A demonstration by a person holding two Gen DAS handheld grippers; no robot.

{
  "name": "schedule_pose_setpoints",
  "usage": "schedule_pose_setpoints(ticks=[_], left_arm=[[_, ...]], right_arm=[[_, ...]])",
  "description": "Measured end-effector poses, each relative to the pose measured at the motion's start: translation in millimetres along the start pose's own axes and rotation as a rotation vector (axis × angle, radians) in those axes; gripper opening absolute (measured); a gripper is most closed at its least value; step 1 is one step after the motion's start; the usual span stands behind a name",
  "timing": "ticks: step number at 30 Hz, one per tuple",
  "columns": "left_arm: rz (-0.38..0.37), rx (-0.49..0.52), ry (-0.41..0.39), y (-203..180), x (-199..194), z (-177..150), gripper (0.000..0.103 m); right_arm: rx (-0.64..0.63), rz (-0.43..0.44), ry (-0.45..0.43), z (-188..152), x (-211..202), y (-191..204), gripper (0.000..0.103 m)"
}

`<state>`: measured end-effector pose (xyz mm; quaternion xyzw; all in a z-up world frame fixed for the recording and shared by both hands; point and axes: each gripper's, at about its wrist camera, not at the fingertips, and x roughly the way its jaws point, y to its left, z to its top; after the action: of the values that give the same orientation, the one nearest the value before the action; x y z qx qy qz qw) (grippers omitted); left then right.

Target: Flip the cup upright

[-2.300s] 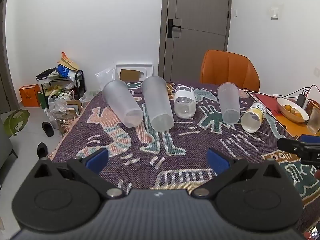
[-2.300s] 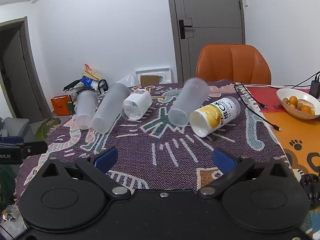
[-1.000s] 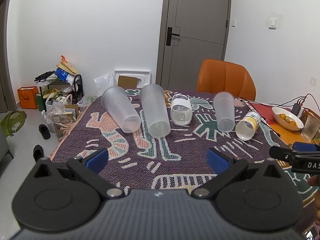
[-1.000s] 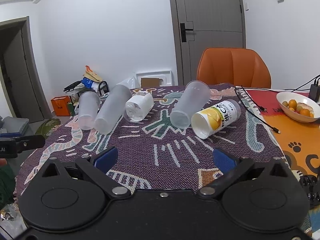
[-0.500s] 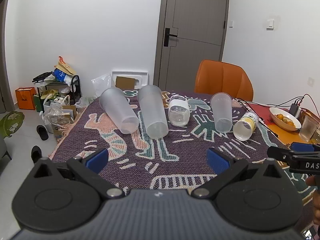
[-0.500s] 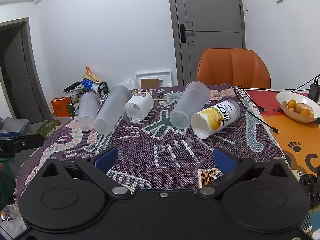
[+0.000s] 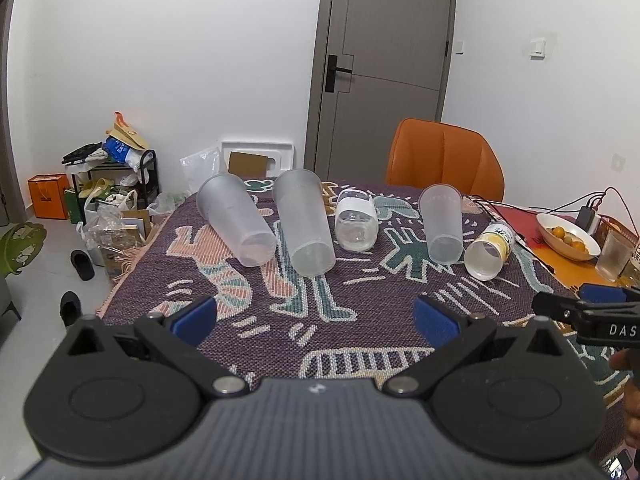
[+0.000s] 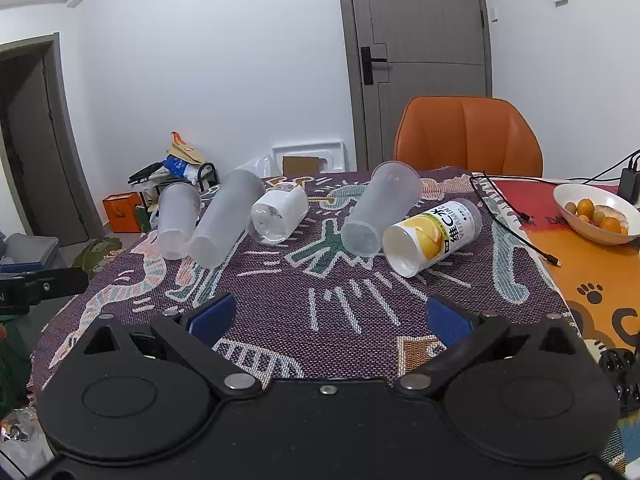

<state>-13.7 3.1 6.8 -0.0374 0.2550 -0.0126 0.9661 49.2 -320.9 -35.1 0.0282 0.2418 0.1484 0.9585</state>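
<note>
Several cups lie on their sides in a row across the patterned tablecloth (image 7: 280,312). From left: a frosted cup (image 7: 236,218) (image 8: 178,220), a taller frosted cup (image 7: 304,226) (image 8: 226,216), a clear cup with a white band (image 7: 356,220) (image 8: 280,214), a frosted cup (image 7: 442,222) (image 8: 380,214) and a yellow-labelled cup (image 7: 488,250) (image 8: 434,236). My left gripper (image 7: 314,314) is open and empty, well short of the row. My right gripper (image 8: 332,314) is open and empty, also short of the cups. Each gripper shows at the edge of the other's view.
An orange chair (image 7: 444,156) stands behind the table. A bowl of oranges (image 8: 596,212), a glass (image 7: 612,256), cables and a charger sit on the orange mat at the right. Clutter and shoes lie on the floor at the left.
My left gripper has drawn back and risen slightly, so the cups look smaller and farther. The right gripper has barely moved. No cup has moved.
</note>
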Motion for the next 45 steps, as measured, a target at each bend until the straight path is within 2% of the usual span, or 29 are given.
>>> schedule_pose_setpoints(ticks=[13,20,26,32,35,44,45], left_arm=[[0.000,0.003,-0.019,2,-1,-2,0.103],[-0.006,-0.013,-0.035,12,6,2,0.103],[0.015,-0.050,-0.050,30,18,10,0.103],[0.052,-0.113,-0.057,57,34,23,0.103],[0.078,-0.123,-0.059,68,43,28,0.103],[0.143,-0.151,-0.053,97,71,39,0.103],[0.147,-0.157,-0.049,100,74,39,0.103]], right_arm=[[-0.005,0.020,0.010,-1,4,4,0.103],[-0.010,0.067,0.022,6,17,11,0.103],[0.029,0.145,0.034,24,42,16,0.103],[-0.011,0.185,0.030,42,67,39,0.103],[-0.008,0.204,0.057,51,85,49,0.102],[-0.029,0.242,0.101,75,132,81,0.094],[-0.029,0.247,0.110,77,137,85,0.091]])
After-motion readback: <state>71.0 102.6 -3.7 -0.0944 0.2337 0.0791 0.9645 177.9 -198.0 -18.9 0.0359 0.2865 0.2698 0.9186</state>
